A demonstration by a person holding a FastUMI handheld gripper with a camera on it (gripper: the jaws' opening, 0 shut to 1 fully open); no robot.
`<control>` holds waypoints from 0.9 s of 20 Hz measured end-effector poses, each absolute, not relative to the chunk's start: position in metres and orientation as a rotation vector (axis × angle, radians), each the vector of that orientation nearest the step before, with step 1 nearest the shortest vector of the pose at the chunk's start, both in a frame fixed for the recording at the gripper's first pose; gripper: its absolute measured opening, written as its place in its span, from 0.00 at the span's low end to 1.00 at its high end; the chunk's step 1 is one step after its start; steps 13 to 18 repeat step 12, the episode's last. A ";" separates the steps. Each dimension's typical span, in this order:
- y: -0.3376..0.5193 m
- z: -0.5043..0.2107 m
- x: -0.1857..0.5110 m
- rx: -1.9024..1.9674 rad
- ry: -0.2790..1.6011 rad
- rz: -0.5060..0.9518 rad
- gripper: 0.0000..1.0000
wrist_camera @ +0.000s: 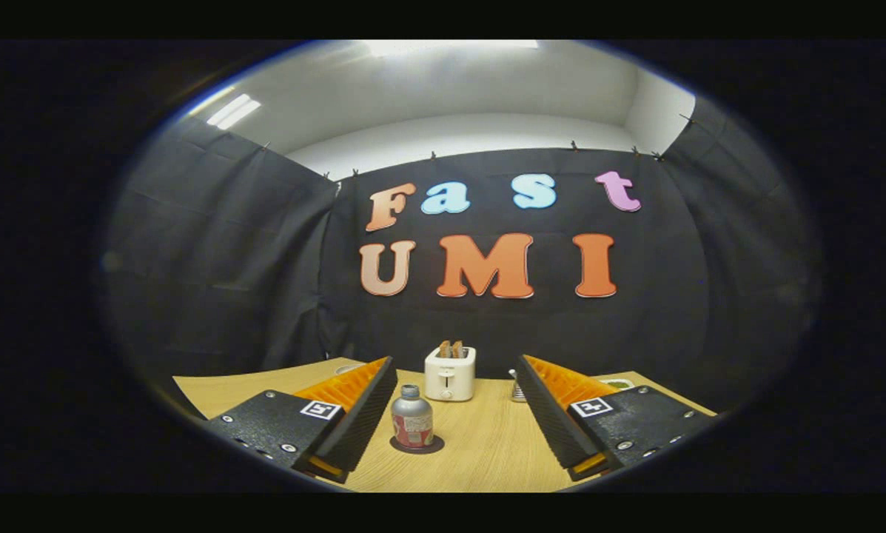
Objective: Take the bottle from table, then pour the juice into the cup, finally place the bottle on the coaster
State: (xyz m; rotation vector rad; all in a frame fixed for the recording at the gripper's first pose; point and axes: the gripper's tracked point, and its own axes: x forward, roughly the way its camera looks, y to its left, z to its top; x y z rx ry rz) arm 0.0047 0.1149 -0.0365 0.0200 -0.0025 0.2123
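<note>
Dim booth lit by ceiling lights; sharp centre, bowed, blurred edges.

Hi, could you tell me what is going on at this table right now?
A person is holding a handheld gripper over a wooden table, its fingers spread open and gripping nothing. Between and just ahead of them, a small metal bottle stands upright on a dark round coaster, nearer one finger. Beyond it sits a white toaster with bread in its slots. The bottle looks already set down, or not yet picked up; I cannot tell which.
</note>
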 end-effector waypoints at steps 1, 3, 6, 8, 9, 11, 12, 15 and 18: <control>0.112 -0.034 0.002 0.026 -0.004 0.205 0.97; 0.104 -0.034 -0.005 0.027 0.004 0.178 0.97; 0.089 -0.026 -0.013 -0.016 -0.026 0.133 0.97; 0.082 -0.025 -0.017 -0.026 -0.028 0.115 0.97; 0.079 -0.024 -0.018 -0.026 -0.028 0.111 0.97; 0.071 -0.021 -0.021 -0.020 -0.028 0.094 0.97; 0.066 -0.021 -0.022 -0.014 -0.029 0.083 0.97; 0.066 -0.021 -0.022 -0.014 -0.029 0.083 0.97; 0.066 -0.021 -0.022 -0.014 -0.029 0.083 0.97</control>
